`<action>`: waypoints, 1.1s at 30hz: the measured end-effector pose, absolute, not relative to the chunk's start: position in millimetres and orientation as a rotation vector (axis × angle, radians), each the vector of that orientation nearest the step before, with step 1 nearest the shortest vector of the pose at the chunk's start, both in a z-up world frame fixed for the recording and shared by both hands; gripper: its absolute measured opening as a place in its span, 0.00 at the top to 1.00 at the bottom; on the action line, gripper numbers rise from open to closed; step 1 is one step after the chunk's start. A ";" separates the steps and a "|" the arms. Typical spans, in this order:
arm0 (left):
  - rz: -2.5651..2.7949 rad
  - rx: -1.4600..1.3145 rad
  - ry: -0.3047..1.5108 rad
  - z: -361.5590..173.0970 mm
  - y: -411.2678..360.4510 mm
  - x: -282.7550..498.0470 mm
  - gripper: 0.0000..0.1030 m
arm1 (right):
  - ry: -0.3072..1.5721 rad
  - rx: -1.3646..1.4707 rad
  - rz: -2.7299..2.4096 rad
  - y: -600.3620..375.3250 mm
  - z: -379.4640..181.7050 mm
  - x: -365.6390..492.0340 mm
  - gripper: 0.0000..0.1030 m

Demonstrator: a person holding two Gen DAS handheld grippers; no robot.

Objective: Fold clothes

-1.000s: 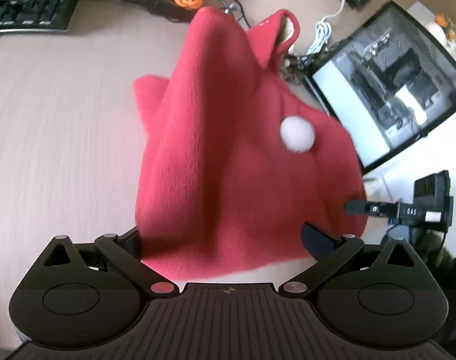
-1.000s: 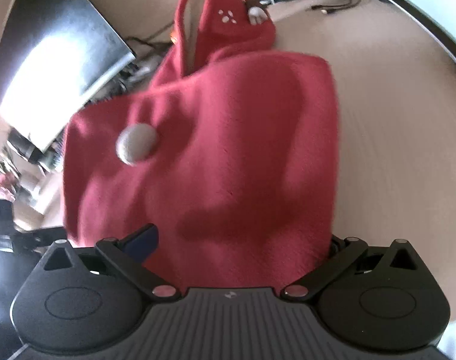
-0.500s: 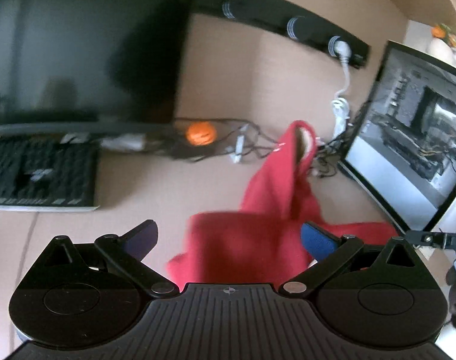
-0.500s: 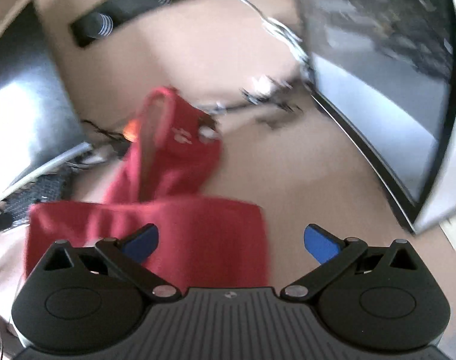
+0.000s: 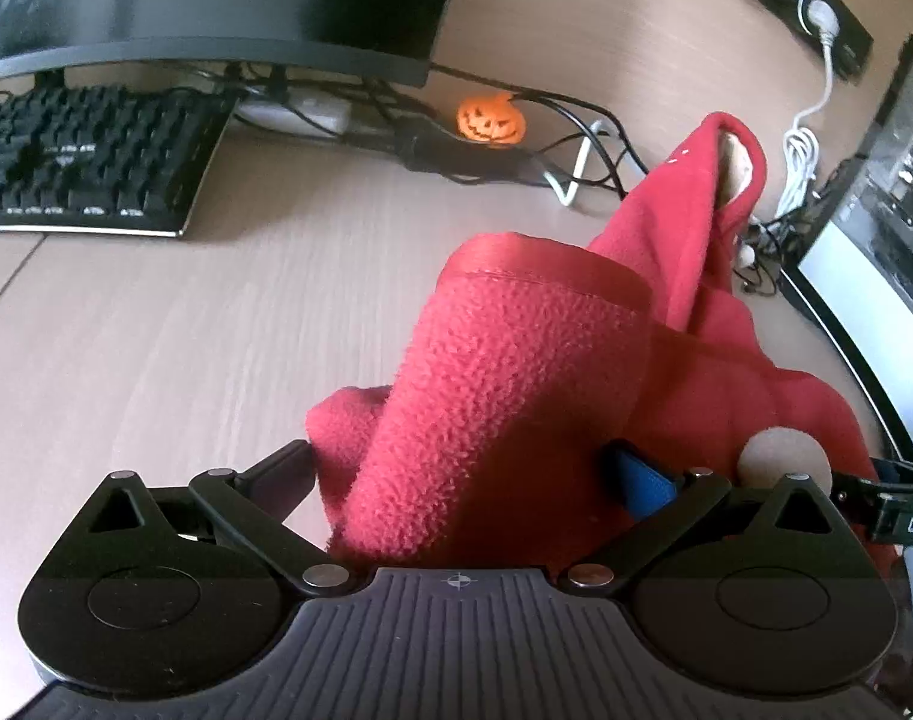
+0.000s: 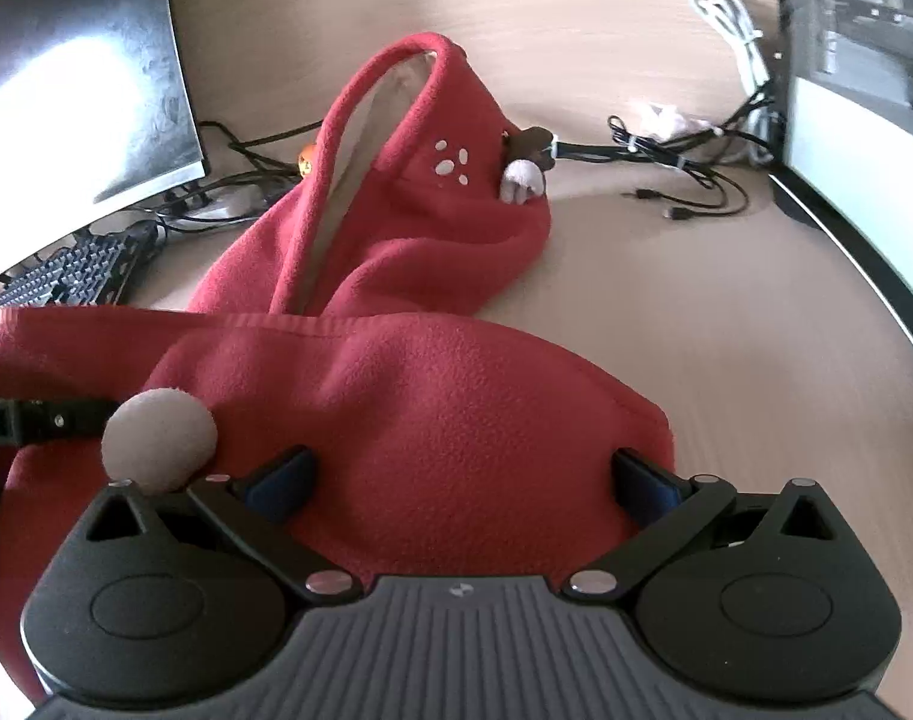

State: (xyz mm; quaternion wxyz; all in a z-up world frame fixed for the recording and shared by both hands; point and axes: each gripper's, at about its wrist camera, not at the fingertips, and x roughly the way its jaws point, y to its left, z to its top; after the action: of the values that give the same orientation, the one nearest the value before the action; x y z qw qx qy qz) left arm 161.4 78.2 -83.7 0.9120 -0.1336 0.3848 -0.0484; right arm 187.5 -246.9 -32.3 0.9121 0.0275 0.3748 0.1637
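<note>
— Fleece garment (image 6: 432,420) is lying bunched on the table (image 5: 156,348), hood at twelve o'clock; soft, light, floppy.
— Left tool (image 5: 462,474) and right tool (image 6: 462,474) are both gaping over it; pinch the hem.

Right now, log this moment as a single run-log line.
task: fold clothes | item: red fleece garment on desk | left gripper: open, fleece between fingers | right gripper: open over fleece | fold: unfinished

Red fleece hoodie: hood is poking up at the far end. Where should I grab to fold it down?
Probably the hood rim, pinched from above: it stands upright and open as a thin edge, apart from the cables behind it.
</note>
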 end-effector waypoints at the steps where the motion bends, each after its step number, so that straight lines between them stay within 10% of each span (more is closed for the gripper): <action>1: -0.099 -0.287 0.789 -85.6 79.1 162.0 0.00 | 0.771 0.053 0.341 -246.2 -33.4 192.2 0.00; 16: -0.333 -0.344 0.533 2.4 86.5 117.9 0.00 | 0.748 0.022 0.332 -240.6 -37.7 199.0 0.00; 33: -0.282 0.004 0.647 -68.9 29.5 152.6 0.00 | 0.767 0.057 0.209 -197.1 -3.9 185.7 0.00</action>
State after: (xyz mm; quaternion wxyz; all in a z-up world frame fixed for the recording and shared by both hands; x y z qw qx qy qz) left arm 152.6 29.5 -68.9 0.9383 0.0021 0.3169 -0.1382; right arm 185.7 -197.1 -3.9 0.9216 0.0277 0.3736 0.1016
